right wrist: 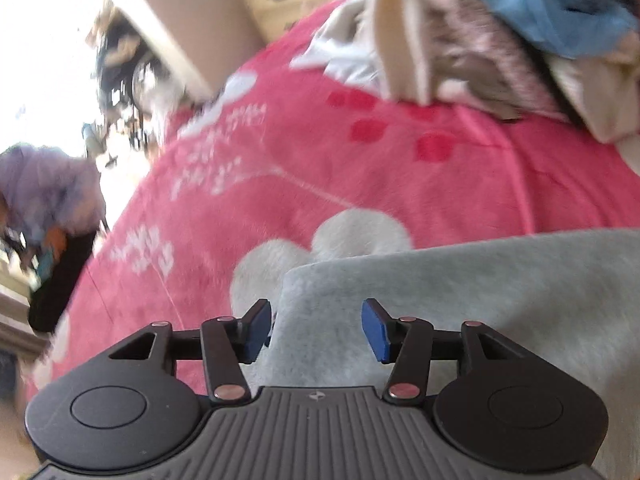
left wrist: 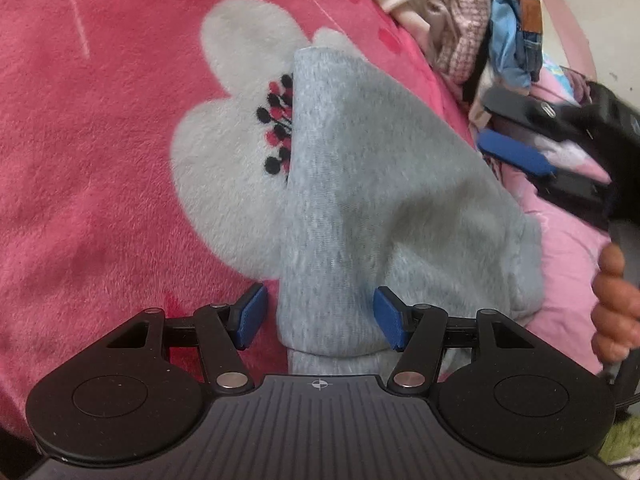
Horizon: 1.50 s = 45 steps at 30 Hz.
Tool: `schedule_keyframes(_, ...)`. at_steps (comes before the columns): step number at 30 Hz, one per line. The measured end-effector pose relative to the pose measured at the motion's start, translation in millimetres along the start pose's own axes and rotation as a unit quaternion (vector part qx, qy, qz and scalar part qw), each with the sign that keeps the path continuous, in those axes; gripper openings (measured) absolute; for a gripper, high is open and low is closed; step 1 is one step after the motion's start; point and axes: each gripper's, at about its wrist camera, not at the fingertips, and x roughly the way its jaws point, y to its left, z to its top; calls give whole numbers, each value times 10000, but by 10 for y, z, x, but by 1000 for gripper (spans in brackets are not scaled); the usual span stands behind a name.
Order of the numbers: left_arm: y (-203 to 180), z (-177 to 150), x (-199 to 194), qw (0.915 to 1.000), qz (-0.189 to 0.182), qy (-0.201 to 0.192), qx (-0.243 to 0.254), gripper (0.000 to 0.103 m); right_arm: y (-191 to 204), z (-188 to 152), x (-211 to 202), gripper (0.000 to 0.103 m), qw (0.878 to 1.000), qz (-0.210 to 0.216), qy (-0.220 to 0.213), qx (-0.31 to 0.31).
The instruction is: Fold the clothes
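One grey garment (left wrist: 360,184) lies on the pink blanket (left wrist: 100,140), partly over its white flower (left wrist: 224,128), long axis running away from the left gripper (left wrist: 320,316). Both grippers gape, grasping nothing — the left straddles the garment's near end, the right gripper (right wrist: 316,330) sits over an edge. Left looks nearer. One mixed pile (left wrist: 472,20) lies beyond the garment; one hand (left wrist: 616,304) right of it.

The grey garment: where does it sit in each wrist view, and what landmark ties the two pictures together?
Left wrist view: the grey garment fills the centre, running down between the open fingers.
Right wrist view: it covers the lower right, reaching between the open fingers.
Shared landmark: the white flower on the pink blanket, beside the garment's edge.
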Motion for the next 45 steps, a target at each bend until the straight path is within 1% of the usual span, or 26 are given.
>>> schedule_keyframes(1,2,-1,-8,10000,-17,-5,-14,59,71,47,99,55,9998,-88,168,-74)
schedule_keyframes(3,6,-30,-47,10000,-2,-55,-22,59,193,113,271,61,9983,-233,497,-207)
schedule_keyframes(6,-4,-95,-125,9997,78,-212,13,61,344,157,513,66,9942,-481,867,-416)
schedule_keyframes(8,-23,-86,-80,9997,115,-180,78,62,408,155,714,66,9885,-750,1162,-613)
schedule_keyframes(10,-33,-68,-20,9999,52,-129,60,66,464,149,856,67,9822,-1036,1377,-753)
schedule_keyframes(13,-72,-95,0,9996,70,-188,186,66,593,143,1033,76,9705,-1334,1699,-1067)
schedule_keyframes(14,-87,-109,0,9995,95,-220,221,66,648,132,1085,81,9655,-1437,1803,-1208)
schedule_keyframes(16,-111,-134,4,9992,107,-268,290,59,754,71,1169,86,9534,-1631,1971,-1597)
schedule_keyframes(17,-129,-145,9,9990,117,-285,334,50,802,35,1208,86,9466,-1730,2041,-1801)
schedule_keyframes(18,-149,-156,14,9987,129,-303,379,46,837,1,1236,86,9408,-1808,2086,-1965)
schedule_keyframes(19,-177,-171,9,9983,140,-342,457,43,833,-26,1238,88,9398,-1831,2061,-2018)
schedule_keyframes(21,-240,-202,-9,9969,159,-431,632,30,794,-58,1210,89,9416,-1809,1990,-2028)
schedule_keyframes(22,-271,-218,-18,9961,169,-476,720,26,765,-66,1184,87,9436,-1778,1947,-2005)
schedule_keyframes(24,-334,-250,-36,9942,189,-565,896,19,712,-79,1112,77,9462,-1774,1834,-1992)
schedule_keyframes(25,-365,-266,-45,9931,199,-609,983,18,689,-83,1073,63,9463,-1804,1778,-2008)
schedule_keyframes(26,-381,-277,-71,9922,184,-676,1027,17,672,-81,1032,57,9454,-1853,1738,-2041)
schedule_keyframes(27,-393,-287,-109,9914,150,-761,1053,16,651,-72,988,46,9466,-1827,1718,-2027)
schedule_keyframes(28,-404,-297,-146,9904,128,-853,1079,16,626,-58,934,31,9495,-1759,1681,-1980)
schedule_keyframes(29,-420,-309,-191,9889,123,-976,1110,15,597,-40,862,23,9542,-1639,1616,-1911)
schedule_keyframes(31,-453,-328,-287,9861,112,-1193,1150,14,547,-1,716,17,9627,-1417,1475,-1769)
schedule_keyframes(32,-462,-327,-336,9852,67,-1280,1137,14,551,32,639,16,9663,-1370,1369,-1693)
schedule_keyframes(34,-476,-320,-429,9836,-42,-1437,1091,14,568,98,487,16,9726,-1279,1153,-1564)
schedule_keyframes(36,-458,-280,-540,9818,-121,-1610,997,13,674,183,378,16,9761,-1192,925,-1566)
schedule_keyframes(38,-384,-169,-725,9800,-188,-1811,802,13,808,292,330,16,9804,-1040,769,-1486)
schedule_keyframes(41,-224,-24,-1044,9755,-131,-2144,484,13,1156,507,430,16,9845,-691,608,-1491)
schedule_keyframes(45,148,170,-1466,9652,267,-2580,337,13,1782,707,800,16,9850,-84,461,-1663)
